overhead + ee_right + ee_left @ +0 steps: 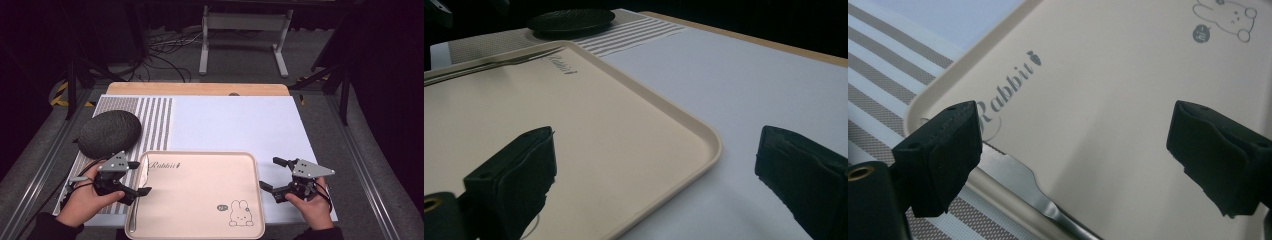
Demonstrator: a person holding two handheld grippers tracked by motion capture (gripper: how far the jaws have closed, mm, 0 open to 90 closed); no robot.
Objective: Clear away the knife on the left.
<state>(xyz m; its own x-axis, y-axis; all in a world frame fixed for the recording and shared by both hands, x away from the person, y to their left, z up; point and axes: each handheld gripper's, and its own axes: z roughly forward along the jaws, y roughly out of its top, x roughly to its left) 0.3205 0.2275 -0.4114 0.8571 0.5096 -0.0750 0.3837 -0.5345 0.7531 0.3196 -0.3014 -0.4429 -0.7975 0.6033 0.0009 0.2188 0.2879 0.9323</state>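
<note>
Both claws stand wide open with nothing between their jaws. On the person's left, the left gripper (136,178) is held at the left rim of the beige tray (200,195), its jaws reaching over that edge; in the left gripper view one jaw sits above the rim and the other above the tray's bare floor. A slim metal utensil (1033,192) lies along the inside of that left rim, just below the jaws (probably a fork, though the angle makes the head hard to read). The right gripper (274,176) is held just off the tray's right edge, and in its own view one jaw hangs over the tray corner, the other over the pale mat (235,125). A dark textured plate (109,132) rests on the striped part of the mat, beyond the left hand (85,205).
</note>
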